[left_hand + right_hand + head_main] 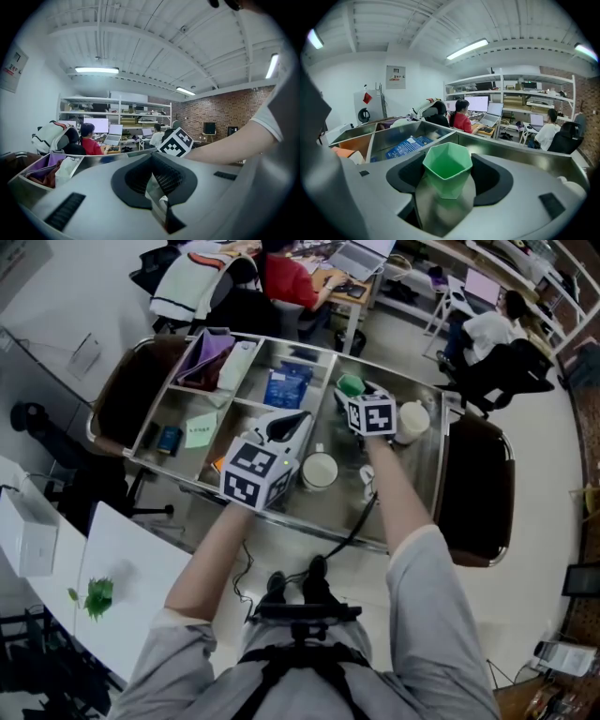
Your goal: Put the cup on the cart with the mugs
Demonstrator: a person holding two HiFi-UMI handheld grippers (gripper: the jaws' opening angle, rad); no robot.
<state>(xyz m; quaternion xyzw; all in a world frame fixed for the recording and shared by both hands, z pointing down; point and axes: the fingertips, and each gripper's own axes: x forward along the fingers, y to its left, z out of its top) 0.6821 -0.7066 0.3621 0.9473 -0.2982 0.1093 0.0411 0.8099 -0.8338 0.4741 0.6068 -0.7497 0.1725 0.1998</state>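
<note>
The right gripper has its jaws partly open and clamped on either side of the green cup, while the left gripper has its jaws brought together on nothing. The cup hangs low in the steel cart, by the far wall, with a white mug just to its right, a second white mug nearer the person, and a blue packet past a divider. It is upright, empty and faceted, with a six-sided rim.

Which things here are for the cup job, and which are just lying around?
For the job:
green cup, held in the right gripper
white mugs
cart

Just lying about:
blue packet
purple cloth
green note
little plant
</note>
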